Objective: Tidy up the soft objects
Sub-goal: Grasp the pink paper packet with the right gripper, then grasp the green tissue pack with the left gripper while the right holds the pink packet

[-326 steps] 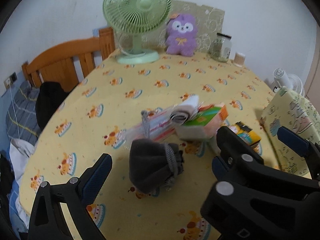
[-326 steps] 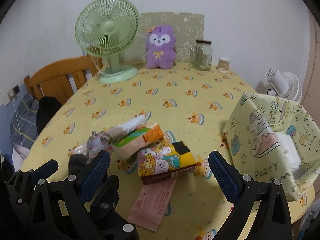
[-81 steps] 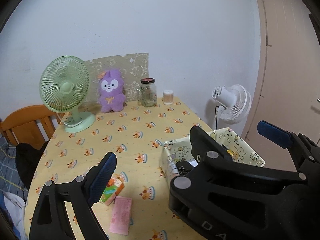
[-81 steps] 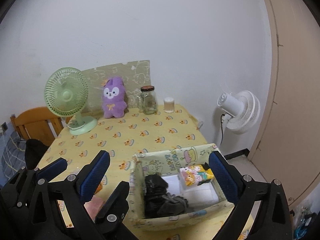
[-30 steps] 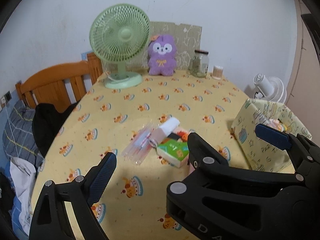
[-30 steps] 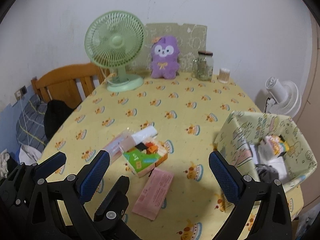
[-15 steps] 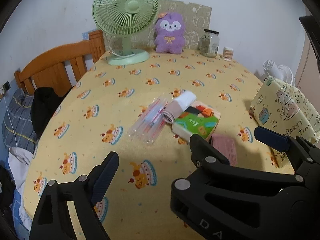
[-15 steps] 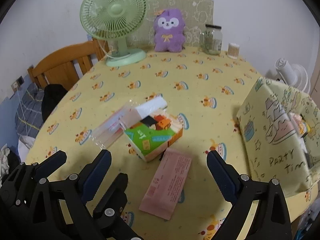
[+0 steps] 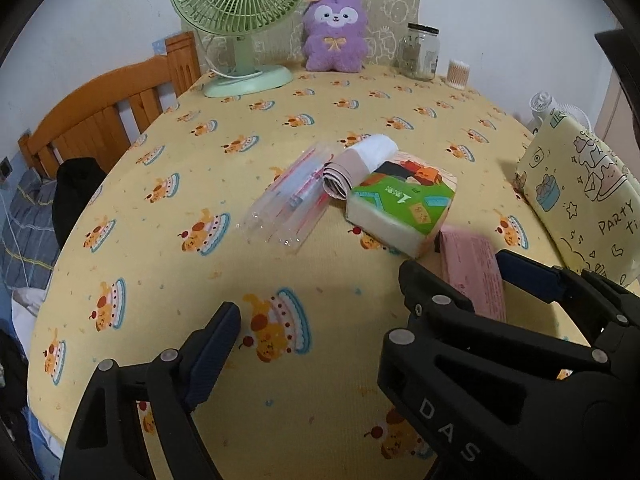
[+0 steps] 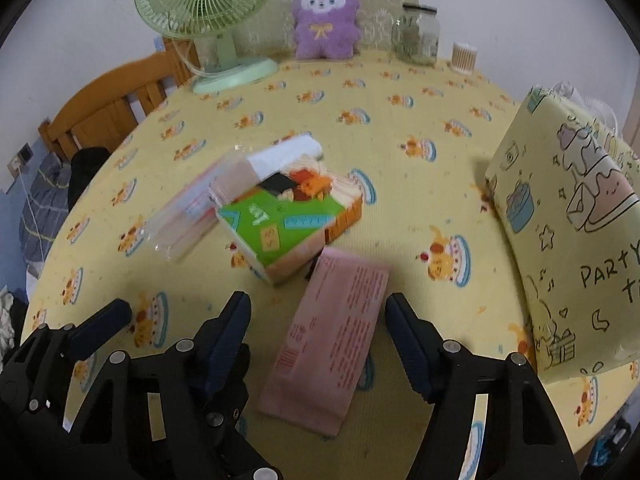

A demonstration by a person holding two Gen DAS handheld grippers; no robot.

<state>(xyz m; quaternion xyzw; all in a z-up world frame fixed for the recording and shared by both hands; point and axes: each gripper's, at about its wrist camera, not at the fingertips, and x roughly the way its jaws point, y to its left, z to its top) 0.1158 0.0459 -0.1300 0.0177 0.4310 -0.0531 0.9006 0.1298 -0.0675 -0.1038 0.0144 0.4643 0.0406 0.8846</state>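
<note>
Right tongs [image 10: 318, 320] are poised over the flat pink packet [image 10: 334, 344], jaws closing in from either side, the packet lying between them but the dark blue ribbed pads not pressing on it. That packet is a thin, matte rectangle with fine print, lying flat on the worktop [image 10: 400, 152], which wears a yellow cloth dotted with little cake motifs. Just beyond it and touching its far corner sits the tissue pack [image 10: 290, 220], a soft, squarish block in glossy green and orange wrap. Against the pack's far side leans a rolled white and beige cloth [image 10: 280, 160], and beside that a crinkly clear plastic sleeve [image 10: 188, 216] with red and white stripes inside.

Left tongs [image 9: 320, 304] stand wide over bare cloth, nothing between the jaws; the left view shows the right tongs crossing in front.

To the right rests the fabric bin [image 10: 572, 216], pale yellow and soft-walled, printed with cartoon doodles. At the back edge: a green fan [image 10: 204, 4] with a round grille, a fuzzy purple plush [image 10: 324, 16], a glass jar [image 10: 418, 34].
</note>
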